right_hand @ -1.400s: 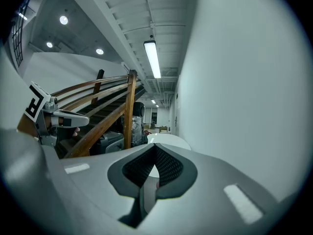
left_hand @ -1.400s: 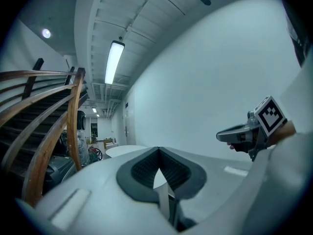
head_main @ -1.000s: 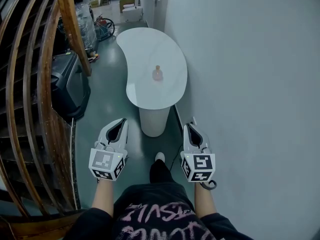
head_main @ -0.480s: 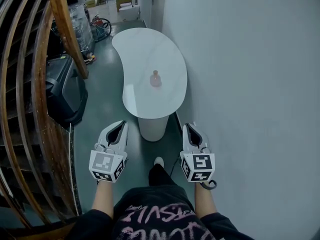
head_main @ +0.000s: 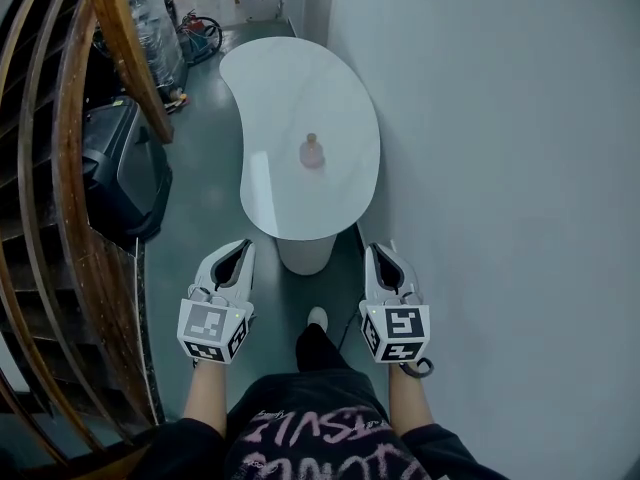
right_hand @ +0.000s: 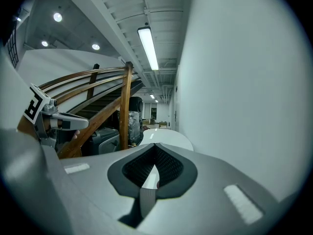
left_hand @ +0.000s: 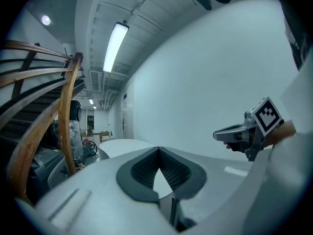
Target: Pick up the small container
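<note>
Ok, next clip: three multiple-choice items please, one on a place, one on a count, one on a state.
1. The small pinkish container stands: A on the white kidney-shaped table; B on a chair; C in a gripper.
2. Things on that table: A one; B two; C three.
3. The left gripper and right gripper jaws are: A wide apart; B together, empty; C clamped on the container.
Answers: A, it sits mid-table; A, nothing else stands there; B, the tips meet in both gripper views.
</note>
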Demonstrator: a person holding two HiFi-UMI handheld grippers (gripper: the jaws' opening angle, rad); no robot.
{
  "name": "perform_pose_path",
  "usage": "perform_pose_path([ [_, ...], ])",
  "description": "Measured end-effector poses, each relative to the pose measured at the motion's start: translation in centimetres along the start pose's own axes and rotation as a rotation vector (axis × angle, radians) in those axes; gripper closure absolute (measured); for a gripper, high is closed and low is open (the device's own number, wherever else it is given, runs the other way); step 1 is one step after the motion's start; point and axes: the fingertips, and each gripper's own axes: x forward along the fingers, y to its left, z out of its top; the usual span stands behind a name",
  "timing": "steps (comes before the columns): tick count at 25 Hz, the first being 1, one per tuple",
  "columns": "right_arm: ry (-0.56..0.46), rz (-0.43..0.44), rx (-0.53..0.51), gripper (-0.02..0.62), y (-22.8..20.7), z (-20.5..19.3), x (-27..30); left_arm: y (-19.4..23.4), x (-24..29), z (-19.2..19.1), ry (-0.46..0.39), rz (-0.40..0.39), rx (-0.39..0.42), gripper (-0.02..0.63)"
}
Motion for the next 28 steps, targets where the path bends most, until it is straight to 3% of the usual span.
perform_pose_path([
  [28, 0.132, 0.018, 0.082, 0.584, -8.8, -2.9, 17.8, 4.8, 19.8, -4.6, 0.210, -0.059, -0.026, 0.604],
])
